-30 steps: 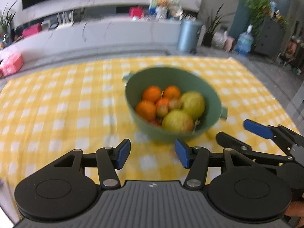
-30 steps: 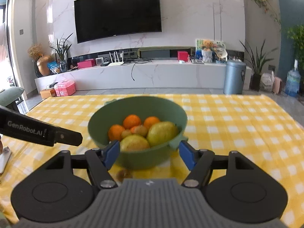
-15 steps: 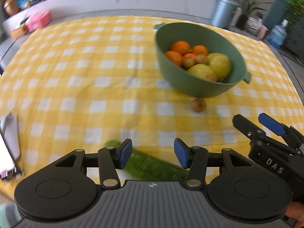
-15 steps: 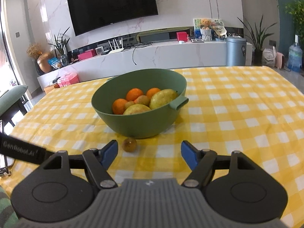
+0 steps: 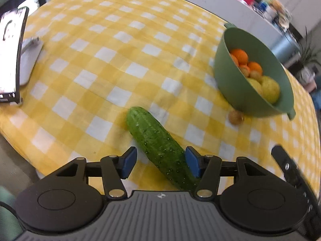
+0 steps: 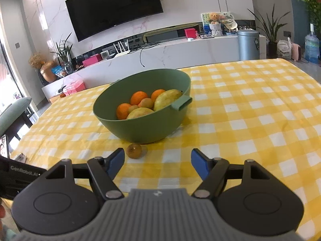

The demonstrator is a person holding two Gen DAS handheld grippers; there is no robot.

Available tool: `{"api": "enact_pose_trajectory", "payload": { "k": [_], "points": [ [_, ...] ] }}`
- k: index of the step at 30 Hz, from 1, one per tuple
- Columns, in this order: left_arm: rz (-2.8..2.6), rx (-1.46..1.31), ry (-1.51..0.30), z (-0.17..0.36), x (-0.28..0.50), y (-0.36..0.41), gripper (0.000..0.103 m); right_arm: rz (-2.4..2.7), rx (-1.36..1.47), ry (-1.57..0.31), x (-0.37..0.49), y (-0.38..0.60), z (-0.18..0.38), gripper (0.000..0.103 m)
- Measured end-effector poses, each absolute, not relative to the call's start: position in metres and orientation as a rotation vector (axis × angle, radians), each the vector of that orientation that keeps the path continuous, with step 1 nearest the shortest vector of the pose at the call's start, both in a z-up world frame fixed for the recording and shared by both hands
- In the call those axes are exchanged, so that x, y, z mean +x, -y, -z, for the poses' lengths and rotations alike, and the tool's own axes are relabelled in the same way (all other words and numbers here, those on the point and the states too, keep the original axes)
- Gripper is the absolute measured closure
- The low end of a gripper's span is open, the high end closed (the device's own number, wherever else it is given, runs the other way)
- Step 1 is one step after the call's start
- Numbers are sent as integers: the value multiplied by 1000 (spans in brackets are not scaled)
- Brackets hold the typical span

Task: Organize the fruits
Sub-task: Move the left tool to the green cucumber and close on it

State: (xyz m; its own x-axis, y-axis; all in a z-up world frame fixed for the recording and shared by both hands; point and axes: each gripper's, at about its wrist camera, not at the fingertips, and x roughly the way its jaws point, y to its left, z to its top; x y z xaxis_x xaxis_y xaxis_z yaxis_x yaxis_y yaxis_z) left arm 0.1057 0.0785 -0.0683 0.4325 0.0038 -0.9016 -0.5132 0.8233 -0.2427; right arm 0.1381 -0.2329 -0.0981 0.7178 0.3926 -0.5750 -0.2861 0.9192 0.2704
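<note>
A green cucumber (image 5: 156,142) lies on the yellow checked cloth. My left gripper (image 5: 160,158) points down over its near end, jaws opening, the cucumber between them; the right pad (image 5: 190,160) is beside it, the left pad stands apart. A green bowl (image 5: 226,76) holds oranges, yellow pears and small brown fruits. One small brown fruit (image 5: 235,117) lies on the cloth by the bowl. In the right wrist view, my right gripper (image 6: 158,158) is open and empty, with that brown fruit (image 6: 134,150) just ahead of its left finger and the bowl (image 6: 144,128) behind.
A phone (image 5: 10,54) stands on a grey holder at the cloth's left edge. The table's near edge (image 5: 24,146) runs close to my left gripper. A chair (image 6: 12,114) stands left of the table; a TV wall and cabinet lie beyond.
The left gripper swung away from the bowl, rolled and dropped over the cucumber, which now lies between its jaws. The right gripper sank a little, bringing the loose brown fruit into view.
</note>
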Motion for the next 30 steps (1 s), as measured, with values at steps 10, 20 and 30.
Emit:
{"api": "enact_pose_trajectory", "payload": {
  "k": [10,20,30],
  "points": [
    [-385,-543,-1060,75,119,-67,35,-351,184,-712,149,237,109,33],
    [-352,-572,-1056,88,131,-66,36,-355,223,-767,147,232,114,33],
    [-195,-382,-1046,83,146,-49,49,-340,257,-804,147,230,116,33]
  ]
}}
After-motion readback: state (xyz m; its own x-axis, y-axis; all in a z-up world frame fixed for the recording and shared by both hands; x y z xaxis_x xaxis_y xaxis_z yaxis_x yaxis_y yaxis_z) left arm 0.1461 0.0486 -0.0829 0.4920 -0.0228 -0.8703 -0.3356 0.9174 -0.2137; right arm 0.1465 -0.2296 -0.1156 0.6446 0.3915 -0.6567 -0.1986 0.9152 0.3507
